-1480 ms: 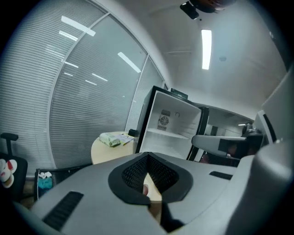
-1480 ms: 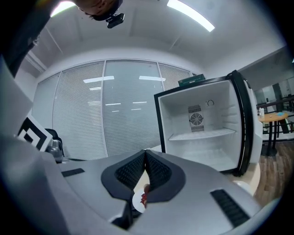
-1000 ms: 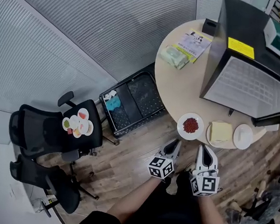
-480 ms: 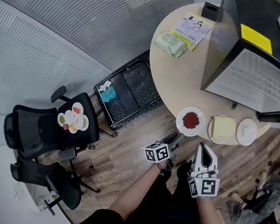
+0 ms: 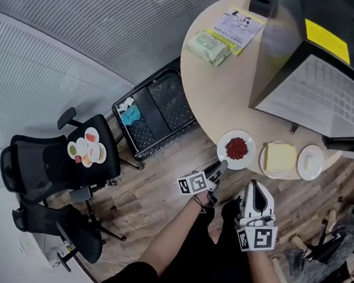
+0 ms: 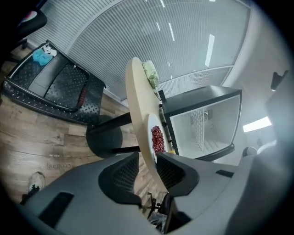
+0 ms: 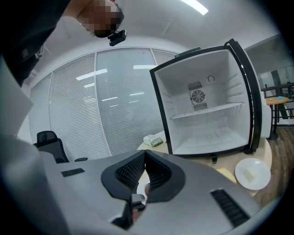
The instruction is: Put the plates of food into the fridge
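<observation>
Right gripper [image 5: 254, 185] sits nearest, below the table edge. Its jaws are closed tip to tip [image 7: 145, 154] with nothing between them.

Left gripper [image 5: 221, 165] is rolled on its side and reaches in at the rim of the round table [image 5: 217, 92]. Its jaws have just been closing but are still apart [image 6: 147, 158]. One jaw is under the table edge, the other over the plate of red food [image 5: 248, 139]. Table edge and plate rim [image 6: 150, 132] both run through the gap. I see no pad pressing on either, so no grip.

All three plates are on the table, along the near edge in front of the fridge [image 5: 314, 100]:
- plate of red food, at the left gripper's tips
- plate with a yellow slab [image 5: 263, 155], just to its right
- small plate [image 5: 309, 173] with a pale piece, furthest right, also visible low in the right gripper view [image 7: 241, 176]

The fridge stands on the table with its door open. The interior [image 7: 206, 119] is white with one shelf and a fan at the back, and there are no plates in it.

Far side of the table: green wipes pack [image 5: 212, 48], leaflet [image 5: 238, 28].

On the wood floor [image 5: 154, 197] left of the table is a black crate [image 5: 168, 103] holding a blue cloth [image 5: 129, 116]. Further left, an office chair [image 5: 46, 170] has a dish of coloured pieces [image 5: 86, 151] on its seat.
</observation>
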